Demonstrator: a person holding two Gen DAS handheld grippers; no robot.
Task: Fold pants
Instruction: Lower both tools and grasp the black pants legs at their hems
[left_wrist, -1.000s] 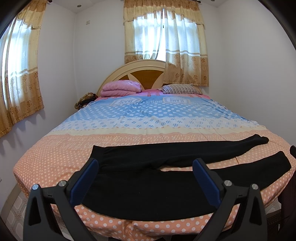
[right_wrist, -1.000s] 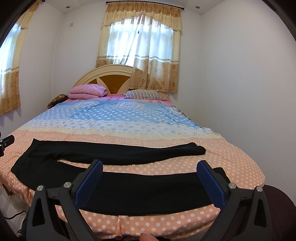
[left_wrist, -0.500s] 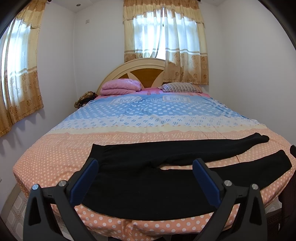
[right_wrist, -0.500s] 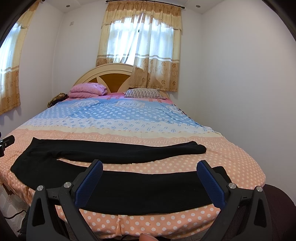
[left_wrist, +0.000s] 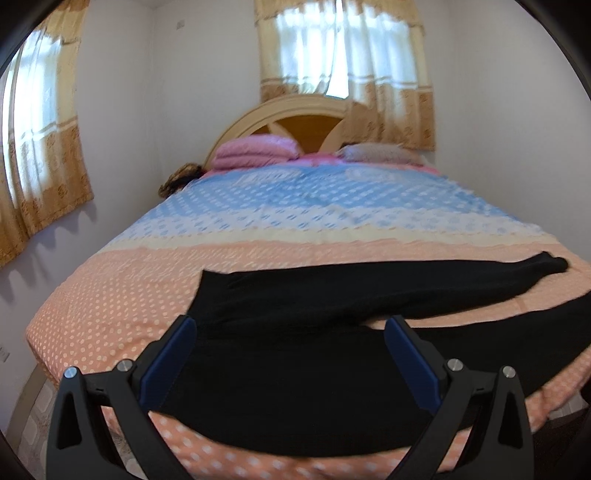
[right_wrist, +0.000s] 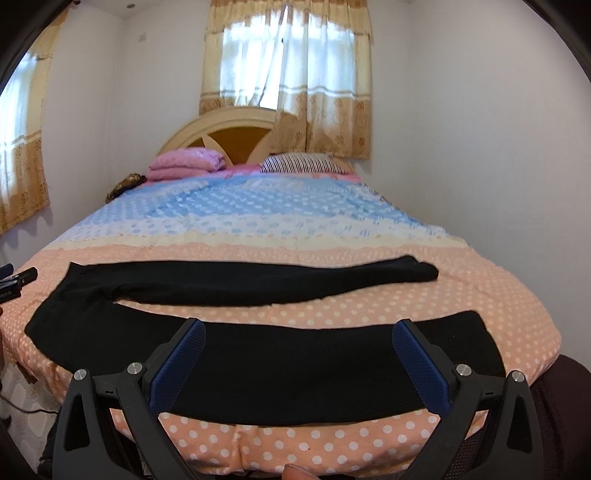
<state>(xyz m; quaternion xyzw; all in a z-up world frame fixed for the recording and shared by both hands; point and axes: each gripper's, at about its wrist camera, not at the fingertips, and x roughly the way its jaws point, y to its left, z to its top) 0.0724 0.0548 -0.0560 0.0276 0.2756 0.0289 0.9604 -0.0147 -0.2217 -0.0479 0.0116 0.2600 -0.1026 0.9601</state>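
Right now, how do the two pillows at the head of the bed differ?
The pink pillow lies on the left side by the headboard; the striped pillow lies on the right. The pink one is plain, puffy and looks folded or stacked in two layers; the striped one is flatter, a single layer with dark lines on white. Both rest at the far end of the bed, away from the black pants.

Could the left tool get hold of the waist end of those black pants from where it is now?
Probably yes. The left tool is open and points straight at the waist end of the black pants, which lie flat near the bed edge with nothing covering them.
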